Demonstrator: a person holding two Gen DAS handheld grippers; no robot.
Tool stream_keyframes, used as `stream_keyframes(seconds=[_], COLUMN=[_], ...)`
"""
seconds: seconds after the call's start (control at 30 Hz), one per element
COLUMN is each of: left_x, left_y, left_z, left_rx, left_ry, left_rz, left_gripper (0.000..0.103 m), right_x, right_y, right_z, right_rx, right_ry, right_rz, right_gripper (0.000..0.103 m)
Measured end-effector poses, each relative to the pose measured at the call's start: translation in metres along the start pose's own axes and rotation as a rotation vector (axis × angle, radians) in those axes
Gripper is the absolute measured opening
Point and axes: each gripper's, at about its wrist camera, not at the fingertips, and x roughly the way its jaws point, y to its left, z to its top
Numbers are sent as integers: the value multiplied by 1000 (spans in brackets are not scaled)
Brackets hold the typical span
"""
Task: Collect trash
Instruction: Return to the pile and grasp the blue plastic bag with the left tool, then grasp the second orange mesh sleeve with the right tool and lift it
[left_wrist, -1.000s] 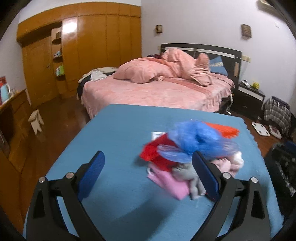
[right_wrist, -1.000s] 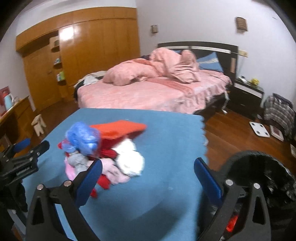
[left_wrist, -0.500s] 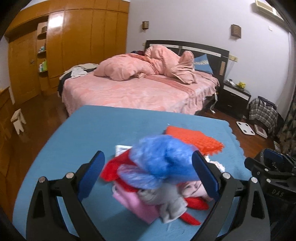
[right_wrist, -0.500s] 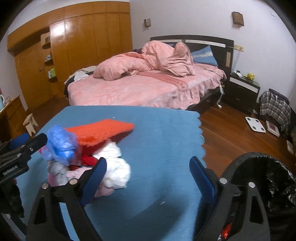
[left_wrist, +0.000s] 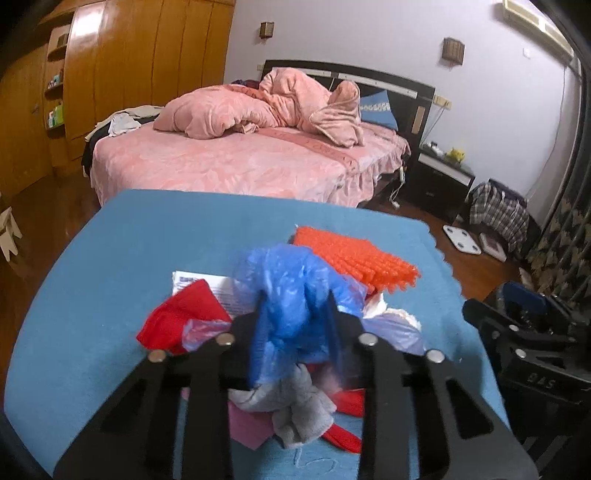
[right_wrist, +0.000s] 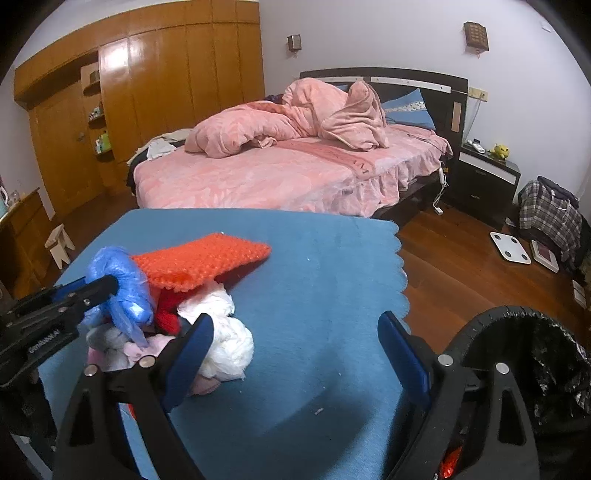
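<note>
The left gripper (left_wrist: 295, 325) had just been closing, and its pads now pinched the crumpled blue plastic bag (left_wrist: 291, 291) at the top of the trash heap. That heap sat on the blue tablecloth (left_wrist: 155, 229), toward the near left part of the table as seen from the right gripper's camera. Under the bag lay an orange bubble-wrap sheet (right_wrist: 201, 264), a red cloth (left_wrist: 181, 314), a grey rag (left_wrist: 295, 410) and a wad of white paper (right_wrist: 225, 343), loosely stacked.

The right gripper (right_wrist: 295, 354) hung with its jaws wide and nothing between them, just right of the pile, the white wad beside its left pad.

The bin (right_wrist: 524, 354), black and lined with a dark bag, stood off the table's right edge, close under the right gripper and well apart from the left one. Something red showed low by its wall; what else lay inside I could not make out.

So I judged the bag would have to travel rightward across the table to reach the bin, past the nearer right gripper. Its neighbours looked liable to drag along.
</note>
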Motion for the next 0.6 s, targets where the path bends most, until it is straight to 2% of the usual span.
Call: stream_keyframes(seconds=[0.17,0.33,0.47,0.6], left_x=[-25,-42,-41,-36], left_y=[9,21,35,51], left_z=[6,18,27,32], left_rx=[-8,-18,-21,-47], left_ry=[-69,-122,-123,-113], left_rz=[8,59,112,144], left_gripper=[21,21,21,21], right_x=[-2,0,8,24], right_y=[8,25,41,57], right_z=[9,27,41,49], right_rx=[0,-5,-20,-15], right_ry=[-21,-39,-40,-4], right_rz=[24,55,86,131], right_gripper=[89,89,86,81])
